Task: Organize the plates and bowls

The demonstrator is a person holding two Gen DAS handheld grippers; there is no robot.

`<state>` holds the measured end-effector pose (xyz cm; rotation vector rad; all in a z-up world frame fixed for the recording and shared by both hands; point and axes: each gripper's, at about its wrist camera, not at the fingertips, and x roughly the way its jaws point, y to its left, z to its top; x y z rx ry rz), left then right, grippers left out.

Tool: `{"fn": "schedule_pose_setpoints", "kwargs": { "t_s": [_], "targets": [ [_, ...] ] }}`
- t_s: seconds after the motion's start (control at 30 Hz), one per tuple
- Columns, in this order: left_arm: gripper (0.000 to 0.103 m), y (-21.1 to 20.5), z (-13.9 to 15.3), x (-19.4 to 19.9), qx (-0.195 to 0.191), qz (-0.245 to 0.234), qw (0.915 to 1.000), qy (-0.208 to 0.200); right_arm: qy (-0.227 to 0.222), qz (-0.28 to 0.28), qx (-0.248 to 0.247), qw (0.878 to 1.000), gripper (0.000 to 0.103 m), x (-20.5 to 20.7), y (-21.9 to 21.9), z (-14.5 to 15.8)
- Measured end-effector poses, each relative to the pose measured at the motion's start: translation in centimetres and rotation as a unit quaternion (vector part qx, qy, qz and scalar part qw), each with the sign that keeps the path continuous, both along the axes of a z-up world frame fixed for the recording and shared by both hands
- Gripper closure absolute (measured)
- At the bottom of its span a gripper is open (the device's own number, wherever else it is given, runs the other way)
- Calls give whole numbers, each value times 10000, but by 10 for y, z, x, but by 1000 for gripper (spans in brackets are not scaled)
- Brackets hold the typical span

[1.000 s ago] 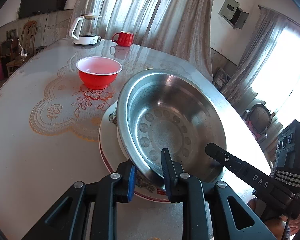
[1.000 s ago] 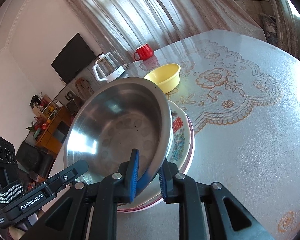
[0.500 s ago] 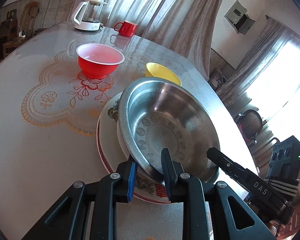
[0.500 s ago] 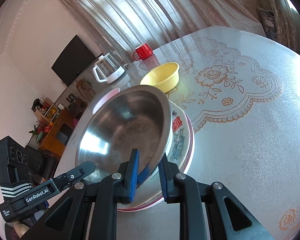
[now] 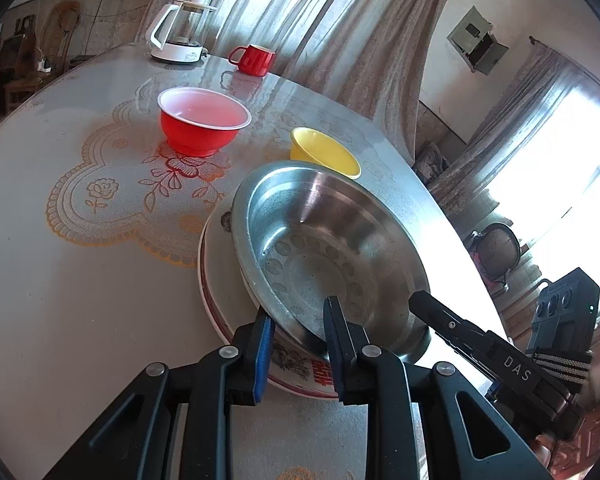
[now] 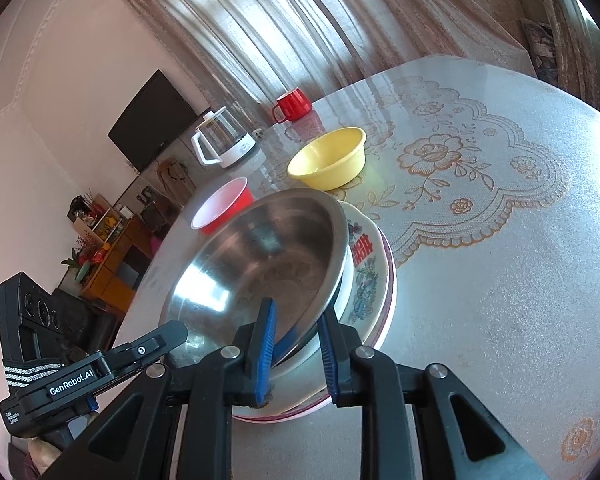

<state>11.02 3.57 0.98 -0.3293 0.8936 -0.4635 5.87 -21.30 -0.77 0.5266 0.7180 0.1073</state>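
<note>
Two black claws with blue pads hold one shiny metal bowl (image 5: pixel 320 248) from two sides. The left gripper (image 5: pixel 296 330) points down and forward at the near rim of the bowl. Its jaws stand a little way apart with the rim between them. One blue pad is under the rim and the other is inside the bowl, so it pinches the metal bowl.

The right gripper (image 6: pixel 296 330) also slants down at the table (image 6: pixel 500 280). Its two blue pads sit on each side of the bowl's thin edge and squeeze it. In the left wrist view, the right gripper comes in from the right side, with its tip at the bowl's rim. In the right wrist view, the left gripper comes in from the left the same way. Part of a hand shows under it, at the bottom left corner.

The metal bowl sits on a white flowered plate (image 6: pixel 366 276) with red letters. The bowl is tipped, not flat. There seems to be more than one plate in the pile, but I cannot tell how many.

Behind the pile is a yellow bowl (image 6: pixel 328 158), close to the metal bowl's far edge. A red bowl (image 5: pixel 202 120) with a white inside stands farther off on the flower pattern. At the far end of the table are a red mug (image 5: pixel 254 58) and a glass kettle (image 5: pixel 180 28) with a white handle, side by side in front of the curtains (image 5: pixel 320 20).
</note>
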Motion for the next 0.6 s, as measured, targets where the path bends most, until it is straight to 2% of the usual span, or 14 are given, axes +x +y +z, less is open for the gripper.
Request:
{"fn": "schedule_pose_setpoints", "kwargs": {
  "t_s": [0.17,0.6],
  "targets": [
    [77,2,0,1,-76,24,9999,70,81,41,123,9999,81,2,-2,-1],
    [76,3,8,-11,92,54,9997,-212,101,17,-145,9998,79,3,2,2]
  ]
}}
